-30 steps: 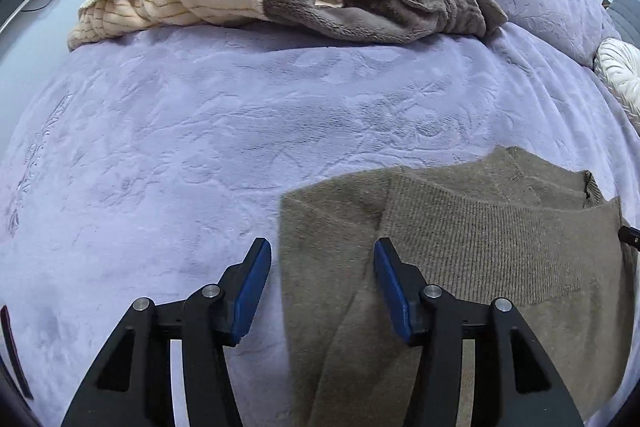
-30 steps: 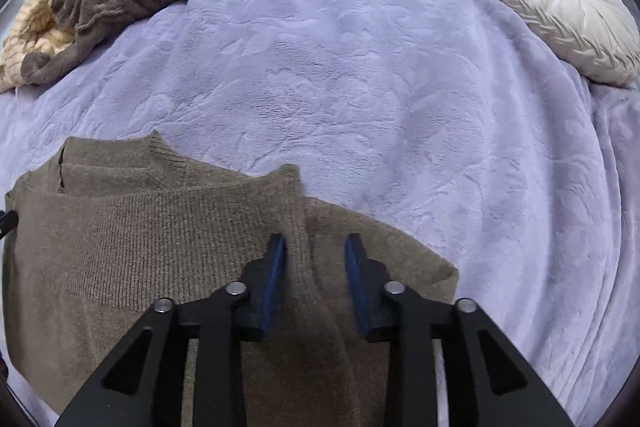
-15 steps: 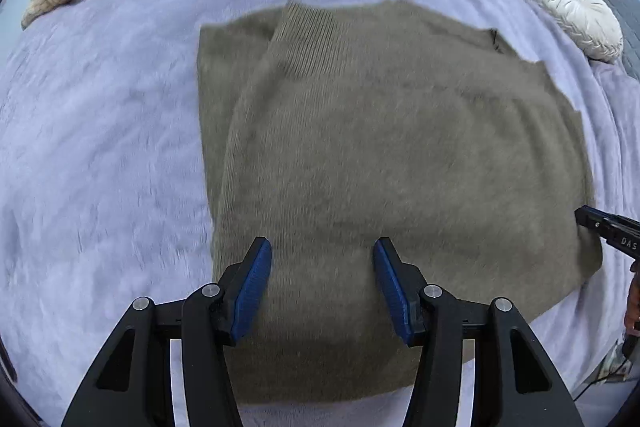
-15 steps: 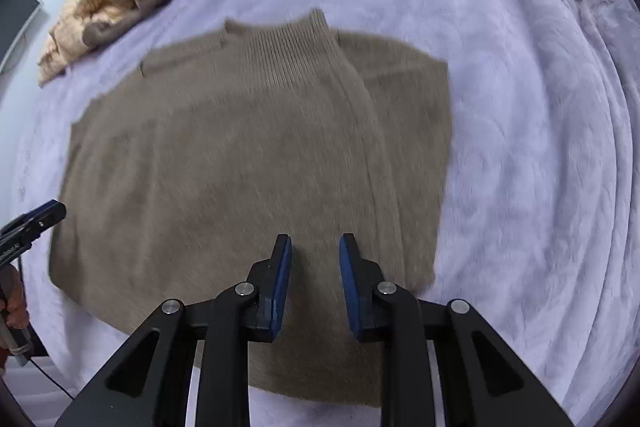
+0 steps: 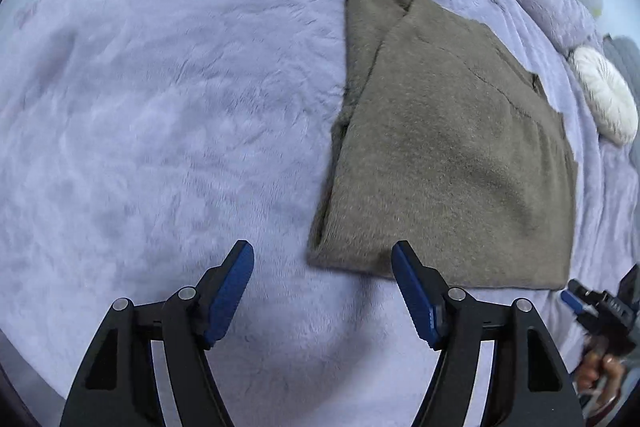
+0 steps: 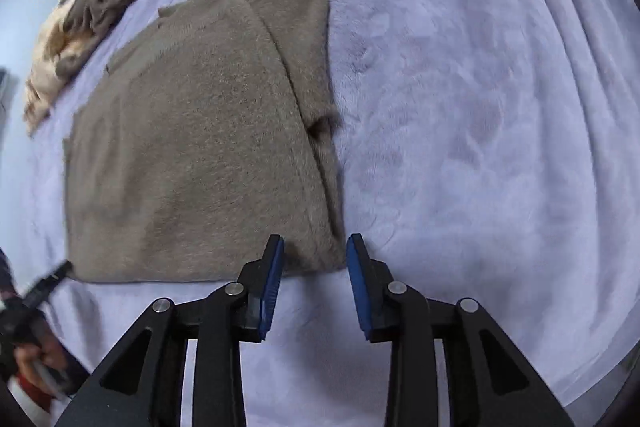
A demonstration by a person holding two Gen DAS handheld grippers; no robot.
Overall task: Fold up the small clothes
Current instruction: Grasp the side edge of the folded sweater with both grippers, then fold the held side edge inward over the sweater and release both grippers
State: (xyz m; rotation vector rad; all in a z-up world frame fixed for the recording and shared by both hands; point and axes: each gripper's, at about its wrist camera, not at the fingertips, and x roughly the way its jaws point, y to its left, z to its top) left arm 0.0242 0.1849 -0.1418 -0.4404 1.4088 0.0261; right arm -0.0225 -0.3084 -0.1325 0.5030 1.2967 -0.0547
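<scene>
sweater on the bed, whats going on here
A person with a gripper in each hand is folding a brown sweater on a lavender blanket. It lies flat, sides folded in. Both the left gripper and right gripper hover open near its closest edge, holding nothing. A pile of other clothes waits at the far side.

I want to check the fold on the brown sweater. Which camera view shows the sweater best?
The right wrist view: the sweater lies whole near the centre, with its folded sleeve on top. The left wrist view shows it whole too, but pushed toward the right side.
</scene>
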